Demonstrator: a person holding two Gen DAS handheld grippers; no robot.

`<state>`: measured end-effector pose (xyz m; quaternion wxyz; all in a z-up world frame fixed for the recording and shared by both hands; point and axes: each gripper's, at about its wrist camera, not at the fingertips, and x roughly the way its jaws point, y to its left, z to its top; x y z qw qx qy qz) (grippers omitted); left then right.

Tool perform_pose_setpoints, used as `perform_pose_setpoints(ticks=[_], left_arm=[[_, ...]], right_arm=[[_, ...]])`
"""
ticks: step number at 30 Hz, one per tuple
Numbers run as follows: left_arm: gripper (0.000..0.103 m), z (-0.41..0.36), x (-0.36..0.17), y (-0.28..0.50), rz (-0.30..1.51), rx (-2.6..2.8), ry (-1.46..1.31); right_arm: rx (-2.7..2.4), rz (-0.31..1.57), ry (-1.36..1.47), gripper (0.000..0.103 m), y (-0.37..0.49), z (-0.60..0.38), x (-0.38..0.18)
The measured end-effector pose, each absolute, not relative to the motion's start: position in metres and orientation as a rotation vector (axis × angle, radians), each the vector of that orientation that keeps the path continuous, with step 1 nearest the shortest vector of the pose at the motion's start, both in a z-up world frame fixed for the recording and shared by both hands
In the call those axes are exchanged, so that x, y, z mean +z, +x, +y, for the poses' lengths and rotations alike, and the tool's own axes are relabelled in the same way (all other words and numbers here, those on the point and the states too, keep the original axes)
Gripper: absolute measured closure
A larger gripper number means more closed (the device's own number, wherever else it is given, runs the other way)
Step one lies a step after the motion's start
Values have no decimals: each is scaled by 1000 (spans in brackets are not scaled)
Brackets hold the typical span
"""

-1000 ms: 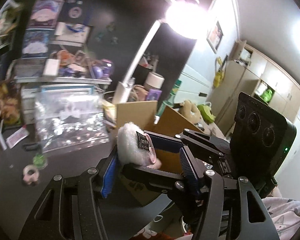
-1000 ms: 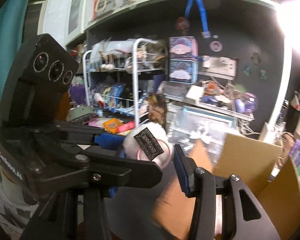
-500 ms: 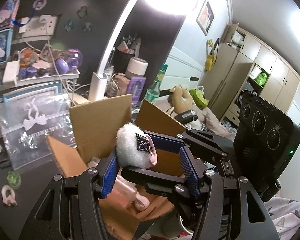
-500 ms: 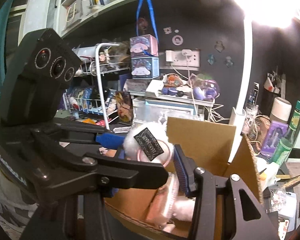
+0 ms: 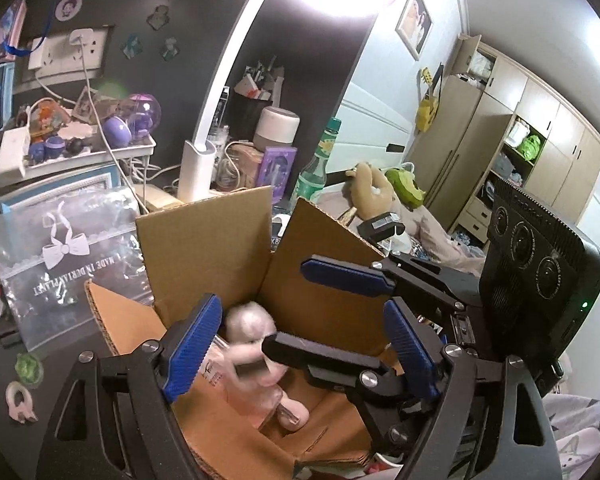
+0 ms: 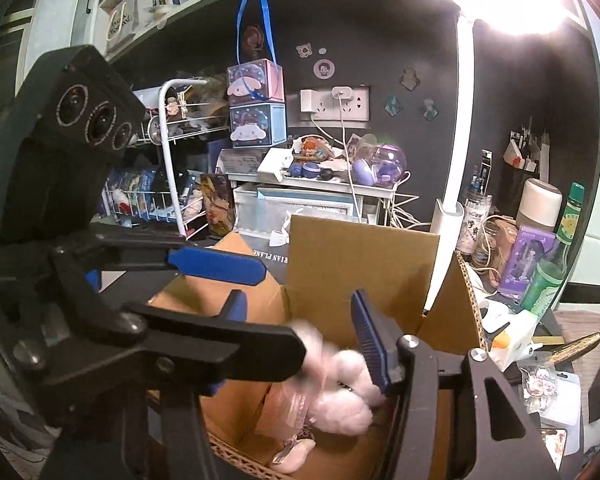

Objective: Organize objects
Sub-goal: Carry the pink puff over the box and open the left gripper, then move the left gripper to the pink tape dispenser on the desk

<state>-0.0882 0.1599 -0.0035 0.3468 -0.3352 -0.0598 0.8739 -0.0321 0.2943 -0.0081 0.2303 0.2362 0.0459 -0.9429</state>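
Matt corrugated cardboard box [image 5: 204,240], fluffy white-pink plush toy [image 6: 342,394], glossy clear plastic bag [image 5: 66,264]

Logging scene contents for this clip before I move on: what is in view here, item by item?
cardboard box: one, brown, flaps open, below both grippers
fluffy plush toy: one, white-pink, blurred, inside the box, touching no pad
desk lamp: one, white, lit, behind the box
clear zip bag: one, bow print, beside the box
green bottle: one, beside the box
purple capsule balls: several, on a white shelf
left hand-held gripper: black with blue pads, jaws opening above the box
right hand-held gripper: same colours, jaws opening above the box
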Motion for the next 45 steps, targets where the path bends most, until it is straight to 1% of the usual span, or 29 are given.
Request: perform_pose_setpoints(ticks=[1,2,14,21,28,32,35,40,45], left_arm=[[21,160,-3,-88,-151,2270,-870],[21,159,-3,-87,-147,2273,-869],[21,141,4,-77,-162,2296,-832],[21,117,10,-62,-197,2316,-779],[20,67,15,-36,-257,2398,-712],[15,27,11,-18,-303,2477,-688],[14,-5,5,-6,-341,2539,-690],[12,-55,-15,10,-419,2628,-724],[12,-94,-41,16,-502,2680,-788]], right_arm=[[-2595,129,647,45,-32,294,-8],[-2595,130,645,45,-32,293,-8],[-2597,139,633,44,-26,286,-2],[-2588,165,606,44,-17,271,8],[-2544,200,560,44,-6,237,18],[-2474,225,547,44,-3,205,19],[-2412,249,549,44,-4,175,16],[-2286,273,596,44,-9,127,0],[-2180,290,712,44,-29,81,-33]])
